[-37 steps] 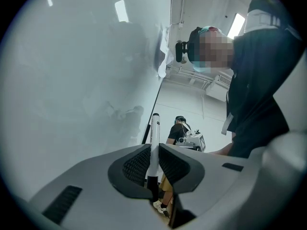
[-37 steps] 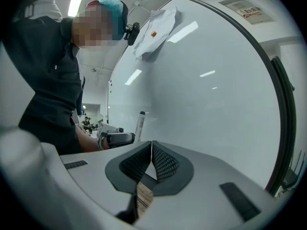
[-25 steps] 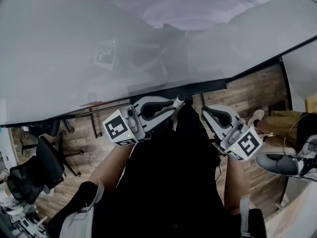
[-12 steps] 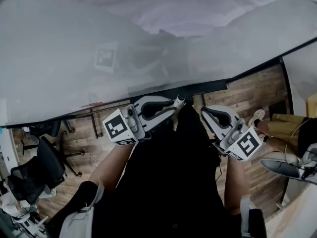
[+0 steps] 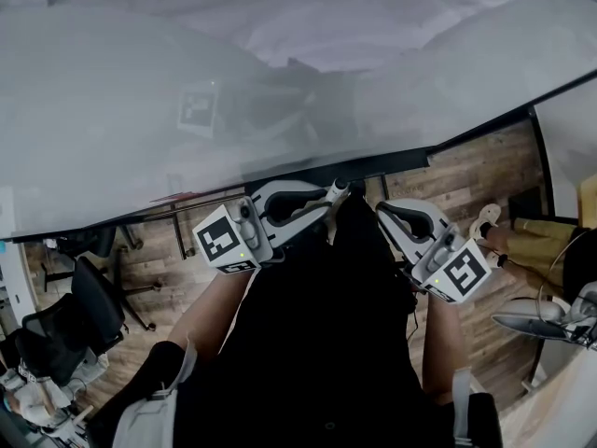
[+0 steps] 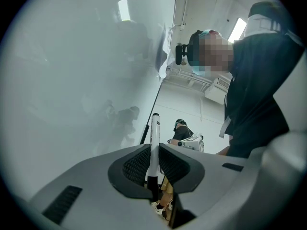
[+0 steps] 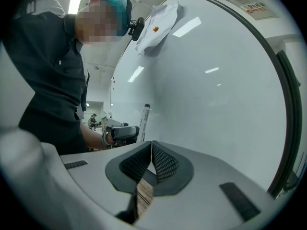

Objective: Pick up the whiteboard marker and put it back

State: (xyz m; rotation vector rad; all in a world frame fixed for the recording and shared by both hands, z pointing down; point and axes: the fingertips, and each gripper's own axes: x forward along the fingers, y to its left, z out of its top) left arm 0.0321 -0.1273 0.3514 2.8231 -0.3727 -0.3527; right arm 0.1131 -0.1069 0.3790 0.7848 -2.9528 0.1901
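A white whiteboard marker (image 6: 155,128) with a black cap stands upright between the jaws of my left gripper (image 6: 153,147), which is shut on its barrel. The capped end points up beside the whiteboard (image 6: 72,80). From the head view the left gripper (image 5: 322,202) is level with the board's lower edge, and the marker (image 5: 338,191) pokes out of its tip. My right gripper (image 7: 151,145) is shut with nothing between its pads. It sits just right of the left one (image 7: 120,132) and looks across at the marker (image 7: 144,119). The head view shows the right gripper (image 5: 382,211) close by.
The whiteboard (image 5: 280,82) fills the upper head view and carries a square marker tag (image 5: 198,107). A crumpled white cloth (image 7: 156,25) hangs high on the board. An office chair (image 5: 89,311) stands on the wooden floor at the left. Another person (image 6: 182,131) is far off.
Both grippers and the marker have kept still. A grey-white object low at the right edge of the head view has slid further right.
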